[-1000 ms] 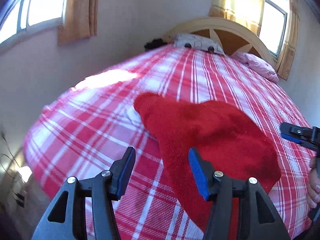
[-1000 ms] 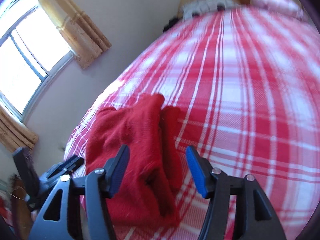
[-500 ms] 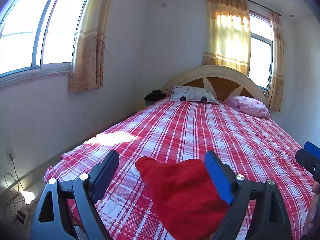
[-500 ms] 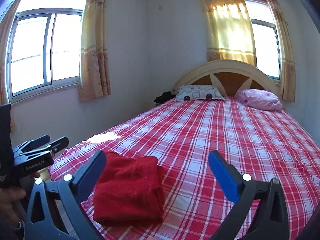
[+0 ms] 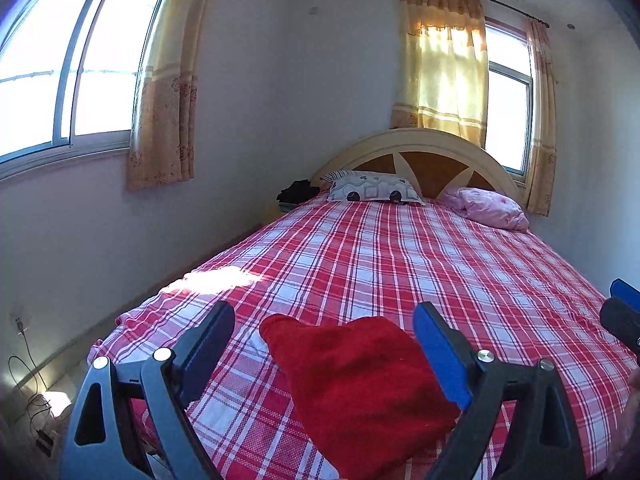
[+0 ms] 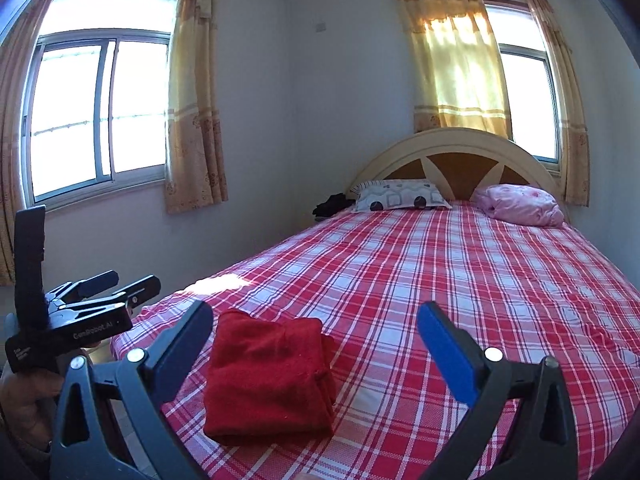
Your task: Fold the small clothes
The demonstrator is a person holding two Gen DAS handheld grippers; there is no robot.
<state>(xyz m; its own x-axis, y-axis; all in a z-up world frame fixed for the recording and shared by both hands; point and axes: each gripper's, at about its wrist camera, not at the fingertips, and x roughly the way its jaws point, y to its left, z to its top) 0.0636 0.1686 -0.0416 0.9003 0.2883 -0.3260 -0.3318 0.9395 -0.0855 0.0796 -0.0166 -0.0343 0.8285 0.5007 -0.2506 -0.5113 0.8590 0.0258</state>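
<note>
Red garment (image 6: 268, 376), folded into a compact, roughly rectangular bundle, lying flat on the red-and-white plaid bedspread (image 6: 440, 280) near the foot corner of the bed, on the side nearest the long wall with the large window (image 6: 100, 116). In the left wrist view the same garment (image 5: 360, 384) appears between and beyond the two fingers, its upper-left corner raised to a rounded point. Left gripper (image 5: 324, 352): fingers spread wide apart, blue pads facing inward, nothing between them and no contact with the cloth; it is held above the bed edge, clear of the garment. Right gripper (image 6: 316, 348): fingers likewise spread wide, nothing held, positioned just beside the bundle and apart from it. In the right wrist view the left gripper (image 6: 116, 284) shows at the far left, its black body gripped by the person's hand (image 6: 24, 396). At the head of the bed, an arched cream-and-brown headboard (image 6: 460, 152) stands against the end wall; a patterned white pillow (image 6: 400, 196) and a crumpled pink pillow (image 6: 520, 204) lie before it. A dark item (image 6: 332, 204) sits beside the bed by the patterned pillow; what it is cannot be told. Yellow curtains (image 6: 452, 64) hang over the second window, behind the headboard. A patch of sunlight (image 5: 216, 280) falls on the bedspread near the long wall
</note>
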